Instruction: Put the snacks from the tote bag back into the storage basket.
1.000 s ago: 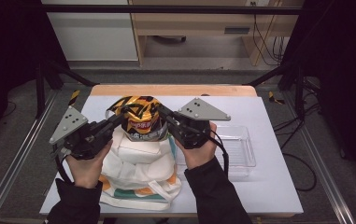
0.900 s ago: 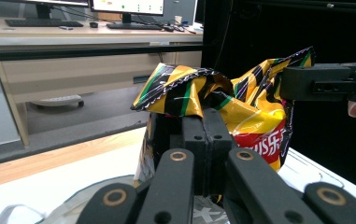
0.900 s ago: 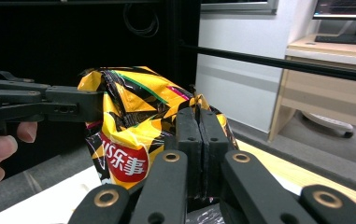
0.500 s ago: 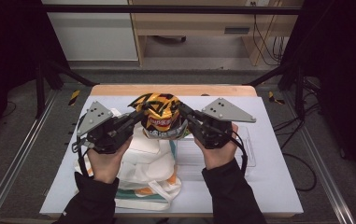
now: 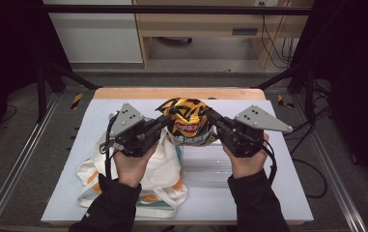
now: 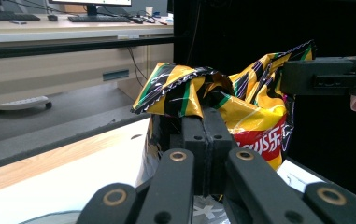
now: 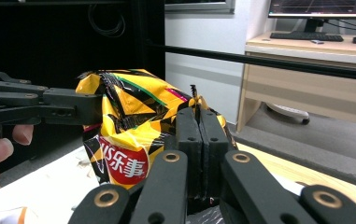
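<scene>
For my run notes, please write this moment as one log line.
left claw: shut on chip bag | right claw: shut on chip bag | bag: lifted between both | under it: tote bag, clear tray

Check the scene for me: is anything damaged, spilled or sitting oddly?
Nothing spilled. The chip bag hangs above the table, its top crumpled where the left gripper and right gripper pinch opposite edges. The cloth tote bag lies rumpled beside a clear tray.
</scene>
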Available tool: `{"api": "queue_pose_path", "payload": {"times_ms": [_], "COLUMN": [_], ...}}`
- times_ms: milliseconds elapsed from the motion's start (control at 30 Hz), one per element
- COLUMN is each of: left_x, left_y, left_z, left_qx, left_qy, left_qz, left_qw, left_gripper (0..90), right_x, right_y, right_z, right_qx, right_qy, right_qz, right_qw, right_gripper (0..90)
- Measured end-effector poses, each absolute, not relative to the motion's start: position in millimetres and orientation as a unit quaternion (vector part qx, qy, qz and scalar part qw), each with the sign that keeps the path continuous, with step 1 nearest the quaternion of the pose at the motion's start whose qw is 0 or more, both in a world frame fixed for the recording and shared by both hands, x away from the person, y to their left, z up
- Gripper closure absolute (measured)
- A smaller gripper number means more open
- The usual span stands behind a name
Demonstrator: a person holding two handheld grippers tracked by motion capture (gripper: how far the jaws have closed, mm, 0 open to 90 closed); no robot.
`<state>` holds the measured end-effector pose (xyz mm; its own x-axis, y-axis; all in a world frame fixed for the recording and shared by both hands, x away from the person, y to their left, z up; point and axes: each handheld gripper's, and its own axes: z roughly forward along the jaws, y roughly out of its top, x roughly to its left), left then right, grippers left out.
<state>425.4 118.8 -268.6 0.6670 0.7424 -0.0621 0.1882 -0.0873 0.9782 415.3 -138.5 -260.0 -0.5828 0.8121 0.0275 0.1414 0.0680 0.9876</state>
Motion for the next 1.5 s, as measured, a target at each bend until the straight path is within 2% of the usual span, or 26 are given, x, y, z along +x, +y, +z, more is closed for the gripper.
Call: {"api": "queue_pose_path", "payload": {"times_ms": [700,1500], "left_x": [442.3,469.2], "left_y": [75.8,68.0], "left_z": [-294.1,-338.5], "left_qx": [0.721,0.74], "left_qy": [0.33,0.366], "left_qz": [0.207,0.188], "left_qw": [0.573,0.532], "left_gripper": [90.0,89.8], "right_x": [417.8,449.1], "right_y": [-179.5,-179.4], "right_z": [-286.3,-328.3], "right_qx": [0.394,0.429], "right_qy": [0.666,0.69], "right_qz": [0.564,0.523], "right_qw": [0.289,0.258], "right_gripper": [89.5,89.3]}}
